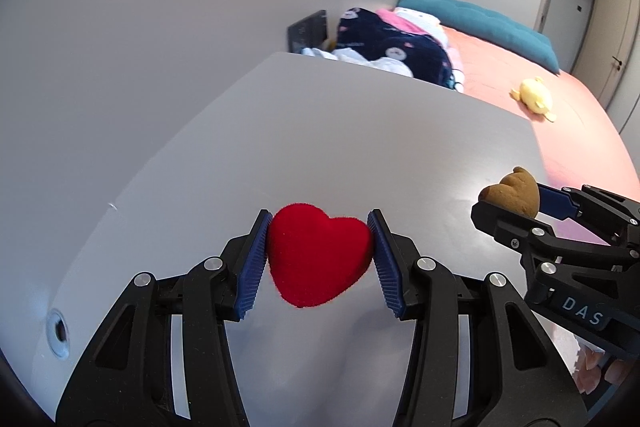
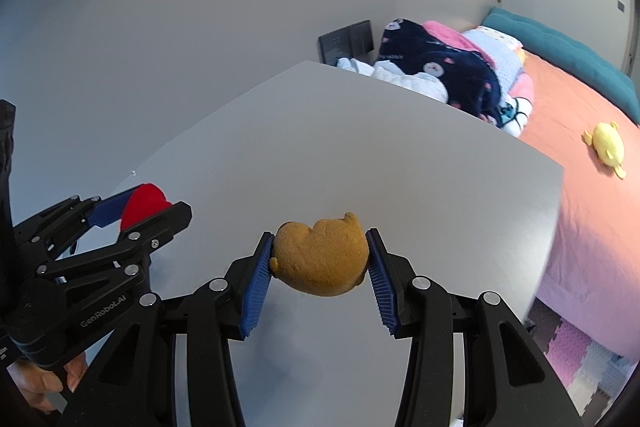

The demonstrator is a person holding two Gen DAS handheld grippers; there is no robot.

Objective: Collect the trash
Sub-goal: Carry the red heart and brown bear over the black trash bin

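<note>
The heart (image 1: 318, 255) sits between the left gripper's (image 1: 320, 259) pads, above the table (image 1: 320, 131). To its right, the right gripper (image 2: 320, 267) holds the bear-shaped toy (image 2: 322, 259). Beyond the table lies the bed (image 1: 560, 107), with a duck toy (image 1: 534, 99) on it.

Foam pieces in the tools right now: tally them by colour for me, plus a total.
Red: 1, the red heart, clamped in the left tool.
Brown: 1, the brown piece, clamped in the right tool.
Total: 2

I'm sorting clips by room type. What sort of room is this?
Most likely a bedroom: a bed with an orange cover, a teal headboard cushion along the wall, and folded blankets piled behind the white table.
</note>
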